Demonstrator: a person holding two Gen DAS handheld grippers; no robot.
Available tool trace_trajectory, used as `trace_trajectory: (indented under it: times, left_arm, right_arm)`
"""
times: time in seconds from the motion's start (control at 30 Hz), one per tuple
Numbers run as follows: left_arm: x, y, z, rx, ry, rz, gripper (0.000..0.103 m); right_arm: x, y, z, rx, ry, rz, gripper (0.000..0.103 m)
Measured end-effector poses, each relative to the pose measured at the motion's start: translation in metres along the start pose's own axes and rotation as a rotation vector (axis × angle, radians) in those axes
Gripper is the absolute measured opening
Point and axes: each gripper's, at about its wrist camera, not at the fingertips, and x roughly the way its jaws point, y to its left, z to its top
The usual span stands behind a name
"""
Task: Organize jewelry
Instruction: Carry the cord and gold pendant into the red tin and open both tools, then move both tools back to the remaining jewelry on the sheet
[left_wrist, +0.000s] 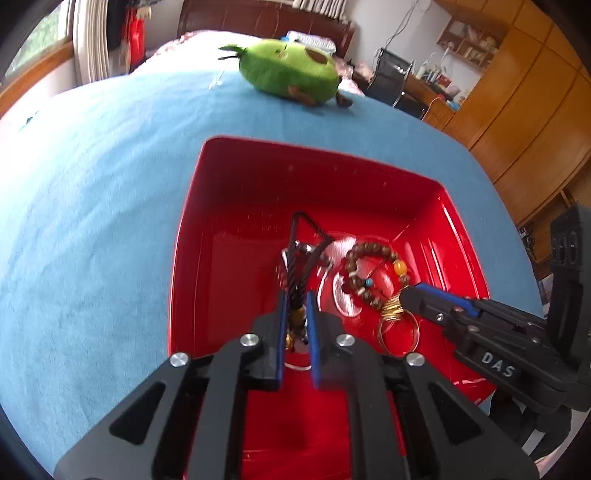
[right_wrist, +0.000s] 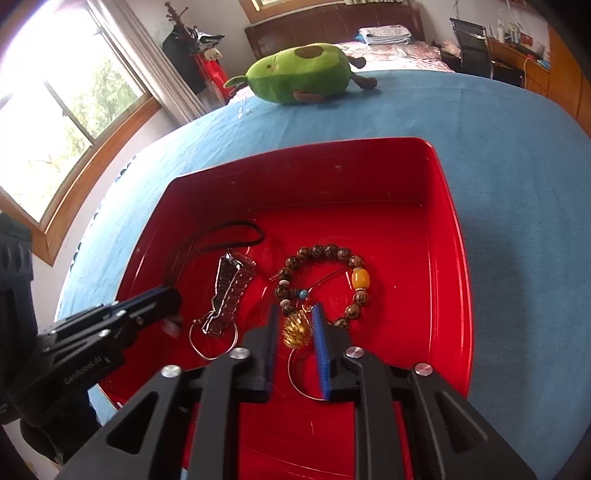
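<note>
Left wrist view: red tray (left_wrist: 236, 177) on blue bed cover (left_wrist: 92, 184). Left gripper (left_wrist: 296, 314) at 6 o'clock, fingers closed on the dark cord (left_wrist: 295, 258) of a keychain lying in the tray. Bead bracelet (left_wrist: 373, 273) just beside it at 3 o'clock. Right gripper (left_wrist: 413, 301) enters from 3 o'clock, tips at a gold charm (left_wrist: 393, 308) with wire ring (left_wrist: 399, 332). Green plush (left_wrist: 291, 70) at 12 o'clock, well apart.

Right wrist view: tray (right_wrist: 332, 162), right gripper (right_wrist: 297, 326) at 6 o'clock, fingers narrowly parted, flanking the charm (right_wrist: 295, 328); contact cannot be told. Bracelet (right_wrist: 325, 284) on the tray floor. Metal keychain (right_wrist: 227, 291) with cord (right_wrist: 236, 230) at 9 o'clock; left gripper (right_wrist: 166, 299) beside it. Plush (right_wrist: 299, 74) at 12 o'clock.
</note>
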Motion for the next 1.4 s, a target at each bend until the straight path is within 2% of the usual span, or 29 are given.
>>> trace_trajectory:
  times: [0.07,0.17,0.23,0.37,0.43,0.5,0.53,0.67,0.7,0.77,0.87,0.93,1.03,1.13,1.4]
  left_arm:
    - [-0.005,0.002,-0.001,-0.006,-0.008,-0.011,0.031]
    - [-0.022,0.002,-0.005,-0.008,-0.044,-0.012,0.034]
    - [-0.032,0.002,-0.008,-0.011,-0.063,-0.006,0.04]
    - [-0.052,0.001,-0.014,-0.016,-0.111,0.027,0.05]
    - [-0.06,0.001,-0.016,-0.01,-0.13,0.047,0.057]
    - [-0.067,0.0,-0.018,-0.015,-0.141,0.066,0.068]
    - [-0.071,0.0,-0.019,-0.016,-0.151,0.075,0.071]
    - [-0.082,0.0,-0.024,-0.021,-0.187,0.102,0.085]
    - [-0.085,0.0,-0.028,-0.019,-0.198,0.114,0.09]
    - [-0.09,0.001,-0.035,-0.009,-0.202,0.136,0.091]
    - [-0.099,0.004,-0.049,-0.002,-0.185,0.148,0.092]
    - [-0.11,0.006,-0.062,-0.003,-0.196,0.152,0.092]
    - [-0.126,0.007,-0.083,0.008,-0.227,0.169,0.094]
    - [-0.143,0.007,-0.107,0.034,-0.241,0.195,0.094]
    - [-0.163,0.019,-0.17,0.035,-0.182,0.206,0.094]
  right_arm:
    - [-0.01,0.001,-0.002,-0.007,-0.025,0.004,0.026]
    - [-0.031,0.003,-0.006,-0.013,-0.076,0.017,0.026]
    - [-0.041,0.005,-0.008,-0.015,-0.095,0.025,0.027]
    - [-0.054,0.009,-0.013,-0.038,-0.126,0.008,0.034]
    - [-0.056,0.012,-0.014,-0.047,-0.132,0.001,0.034]
    - [-0.053,0.013,-0.012,-0.045,-0.129,0.001,0.035]
    - [-0.053,0.013,-0.013,-0.044,-0.125,-0.003,0.037]
    - [-0.054,0.016,-0.019,-0.049,-0.117,-0.026,0.066]
    - [-0.057,0.017,-0.022,-0.054,-0.125,-0.035,0.069]
    - [-0.063,0.018,-0.026,-0.055,-0.144,-0.044,0.09]
    - [-0.083,0.019,-0.038,-0.053,-0.203,-0.065,0.099]
    - [-0.099,0.02,-0.048,-0.064,-0.238,-0.092,0.099]
    - [-0.123,0.021,-0.064,-0.071,-0.28,-0.089,0.099]
    - [-0.137,0.021,-0.083,-0.084,-0.279,-0.077,0.099]
    - [-0.159,0.025,-0.141,-0.151,-0.272,-0.036,0.099]
